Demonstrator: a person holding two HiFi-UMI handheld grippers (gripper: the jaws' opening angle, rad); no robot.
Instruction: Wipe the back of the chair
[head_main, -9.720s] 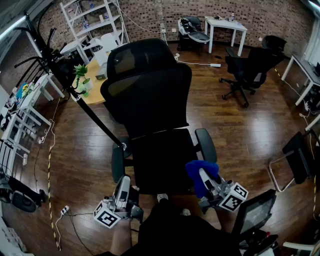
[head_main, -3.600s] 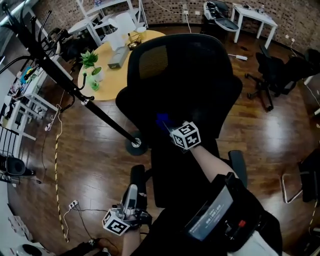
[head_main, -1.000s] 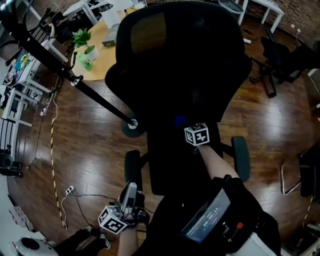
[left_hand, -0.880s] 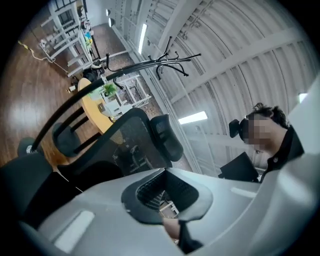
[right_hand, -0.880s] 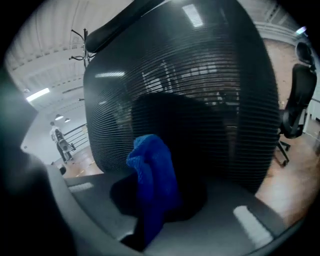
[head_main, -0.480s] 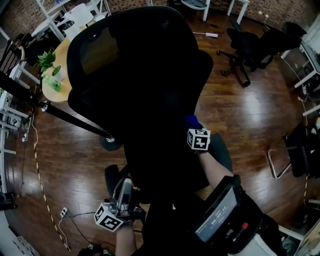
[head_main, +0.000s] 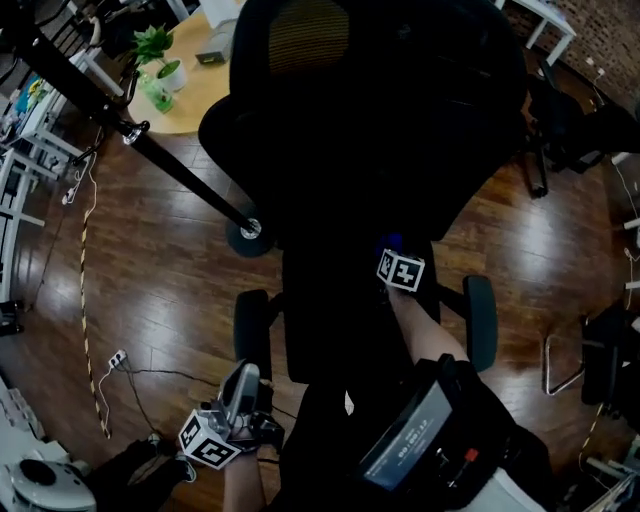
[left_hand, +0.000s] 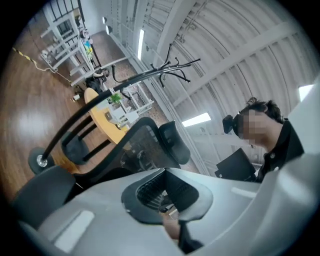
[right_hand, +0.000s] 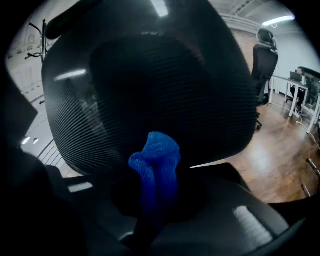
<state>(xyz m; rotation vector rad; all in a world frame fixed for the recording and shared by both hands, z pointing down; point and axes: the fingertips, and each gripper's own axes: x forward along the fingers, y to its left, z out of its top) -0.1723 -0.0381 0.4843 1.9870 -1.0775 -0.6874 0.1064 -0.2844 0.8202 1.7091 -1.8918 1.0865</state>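
Blue cloth (right_hand: 156, 165) in right hand-held gripper (right_hand: 156, 202) at chair back (right_hand: 150, 75)

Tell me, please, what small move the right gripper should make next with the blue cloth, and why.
Probably press the blue cloth forward onto the backrest and sweep it sideways. The right gripper is shut on the cloth, which points at the lower part of the mesh. I cannot tell whether it touches, and most of the backrest lies above it.
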